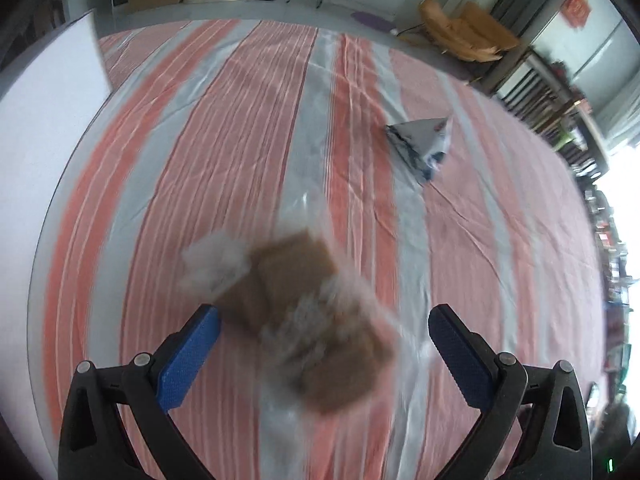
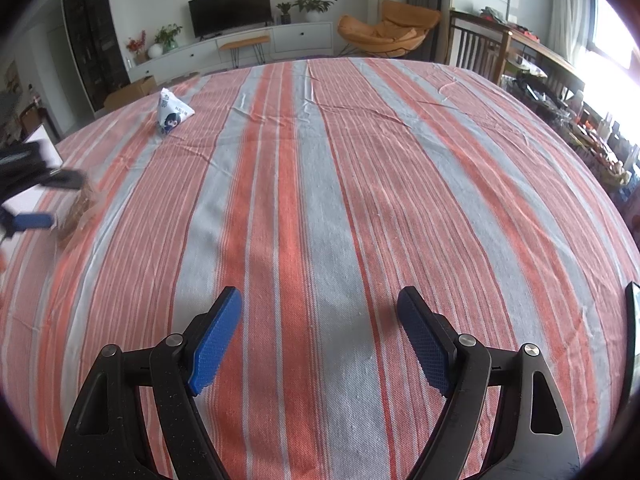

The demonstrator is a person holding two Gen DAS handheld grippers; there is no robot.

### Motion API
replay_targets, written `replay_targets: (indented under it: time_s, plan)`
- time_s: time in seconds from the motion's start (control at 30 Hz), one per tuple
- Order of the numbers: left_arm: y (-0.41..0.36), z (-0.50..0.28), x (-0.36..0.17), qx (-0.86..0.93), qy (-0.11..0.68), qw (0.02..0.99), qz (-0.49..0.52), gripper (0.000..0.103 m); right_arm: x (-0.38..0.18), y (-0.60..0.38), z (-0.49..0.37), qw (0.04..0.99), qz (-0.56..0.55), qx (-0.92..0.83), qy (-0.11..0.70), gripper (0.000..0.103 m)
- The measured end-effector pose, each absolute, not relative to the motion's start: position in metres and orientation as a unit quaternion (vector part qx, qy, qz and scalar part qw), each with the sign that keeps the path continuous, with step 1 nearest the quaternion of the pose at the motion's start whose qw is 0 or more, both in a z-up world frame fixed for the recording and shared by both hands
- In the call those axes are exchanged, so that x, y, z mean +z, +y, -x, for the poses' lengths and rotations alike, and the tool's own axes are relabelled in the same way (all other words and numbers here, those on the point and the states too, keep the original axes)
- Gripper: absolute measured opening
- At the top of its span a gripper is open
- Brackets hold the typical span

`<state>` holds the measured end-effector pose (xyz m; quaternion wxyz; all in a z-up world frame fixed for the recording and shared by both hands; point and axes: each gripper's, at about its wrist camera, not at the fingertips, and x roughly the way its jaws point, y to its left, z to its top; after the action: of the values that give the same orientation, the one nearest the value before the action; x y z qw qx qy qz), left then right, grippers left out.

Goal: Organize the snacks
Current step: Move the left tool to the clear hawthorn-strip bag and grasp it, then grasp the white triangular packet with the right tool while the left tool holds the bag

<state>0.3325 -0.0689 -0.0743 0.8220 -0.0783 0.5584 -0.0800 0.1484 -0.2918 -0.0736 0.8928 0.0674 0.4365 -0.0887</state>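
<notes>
A clear bag of brown square snacks (image 1: 316, 320) lies blurred on the striped tablecloth (image 1: 240, 140). My left gripper (image 1: 322, 316) is open around it, one blue pad on each side and neither pressing on it. In the right wrist view the same bag (image 2: 80, 208) sits at the far left, just ahead of the left gripper (image 2: 66, 200). A white triangular packet with a cartoon print (image 1: 420, 144) (image 2: 174, 112) rests farther back on the cloth. My right gripper (image 2: 320, 300) stands open over the cloth (image 2: 320, 180) with nothing between its fingers.
A white box (image 1: 48, 120) (image 2: 44, 148) stands at the table's left edge. A thin dark object (image 2: 632, 340) shows at the right edge. Beyond the table are an orange chair (image 2: 388, 32), a wooden chair and a TV cabinet.
</notes>
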Motion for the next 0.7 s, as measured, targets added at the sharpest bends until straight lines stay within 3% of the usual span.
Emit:
replay_targets:
  time_s: [0.13, 0.37, 0.5, 0.7]
  plan:
    - [-0.100, -0.349, -0.088, -0.031, 0.548, 0.836, -0.033, 0.103, -0.074, -0.292, -0.148, 0.893, -0.068, -0.089, 0.436, 0.083]
    - [-0.076, -0.331, -0.087, -0.047, 0.519, 0.853, -0.024, 0.103, -0.073, -0.293, -0.147, 0.893, -0.072, -0.085, 0.435, 0.083]
    - [-0.055, -0.312, -0.081, -0.059, 0.508, 0.859, -0.029, 0.083, -0.073, -0.293, -0.147, 0.894, -0.073, -0.085, 0.435, 0.083]
    - [-0.027, -0.286, -0.087, -0.067, 0.495, 0.866, -0.032, 0.088, -0.073, -0.293, -0.147, 0.893, -0.072, -0.085, 0.435, 0.083]
